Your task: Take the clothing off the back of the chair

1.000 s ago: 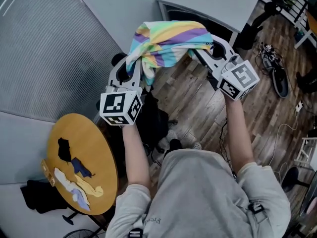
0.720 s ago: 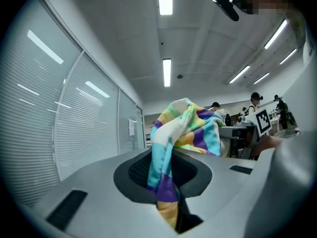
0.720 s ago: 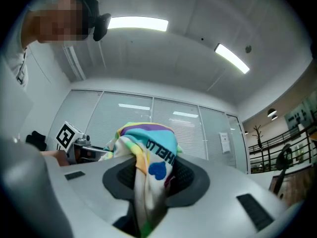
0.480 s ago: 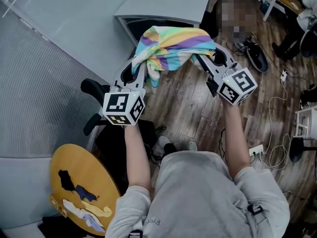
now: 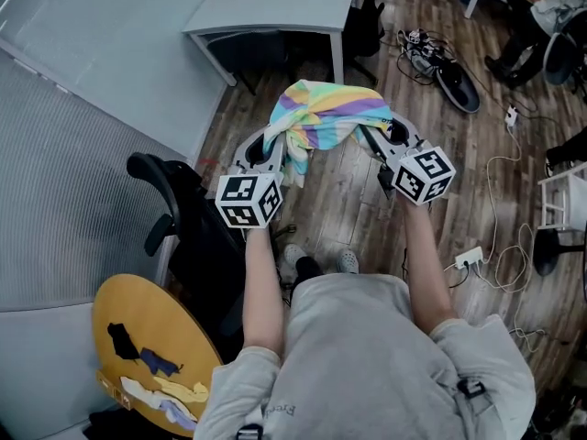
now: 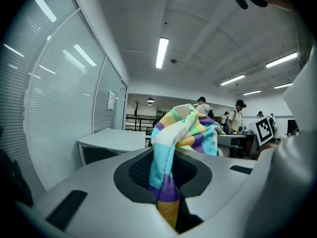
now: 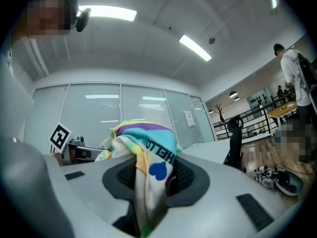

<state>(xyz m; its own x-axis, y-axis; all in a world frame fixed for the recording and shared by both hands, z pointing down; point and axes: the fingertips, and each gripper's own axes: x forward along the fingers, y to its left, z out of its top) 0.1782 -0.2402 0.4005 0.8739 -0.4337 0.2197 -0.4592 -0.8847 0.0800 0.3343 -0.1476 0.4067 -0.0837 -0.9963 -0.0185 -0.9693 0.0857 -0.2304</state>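
Clothing (image 5: 323,122), striped in pastel colours, was gripped at either end by the clenched fingers of the left gripper (image 5: 272,149) and right gripper (image 5: 374,134) and hung between them, well apart from the chair (image 5: 188,214). Removal was judged done; only setting down remained.

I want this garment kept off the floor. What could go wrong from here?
1. The left gripper and right gripper each pinch only a bunched edge of the striped garment; either grip might slip, dropping it onto the wooden floor.
2. Its loose tail hanging by the left gripper could snag on the black office chair nearby.
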